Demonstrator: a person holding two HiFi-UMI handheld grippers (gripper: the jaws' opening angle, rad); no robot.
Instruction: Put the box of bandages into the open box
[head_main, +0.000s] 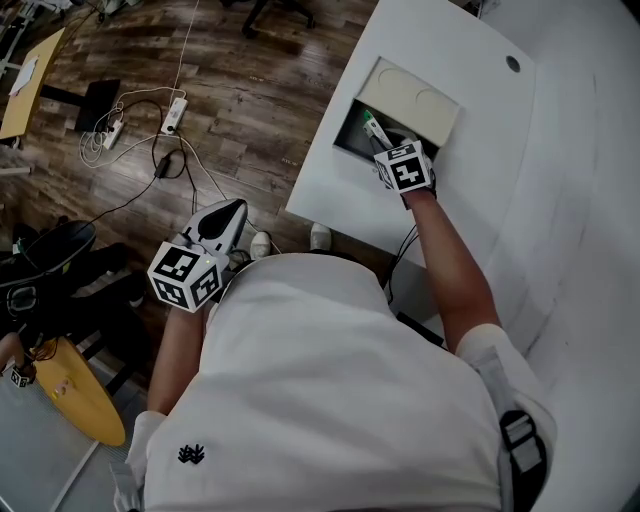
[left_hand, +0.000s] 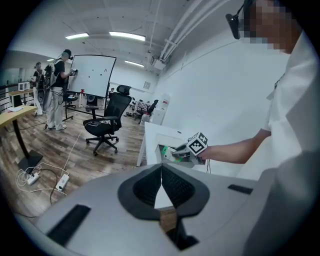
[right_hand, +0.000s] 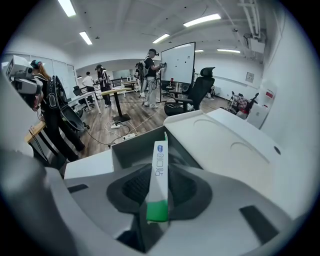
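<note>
Bandage box (right_hand: 159, 167) (edge-on) in right hand-held gripper (right_hand: 160, 186), open box (right_hand: 131, 148) floor apparently hidden

1. Power strip (head_main: 174, 113) on the wood floor (head_main: 250, 90), eleven o'clock in the head view (cables (head_main: 96, 147) coiled beside it).
2. Black chair (left_hand: 107, 117), nine o'clock in the left gripper view.
3. Whiteboard (left_hand: 94, 76) behind it, ten o'clock.

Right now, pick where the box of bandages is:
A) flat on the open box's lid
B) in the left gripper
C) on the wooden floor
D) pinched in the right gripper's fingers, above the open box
D: the right gripper view shows the slim white-and-green box of bandages pinched between the fingers of the right gripper, with the open box just ahead of it.
</note>
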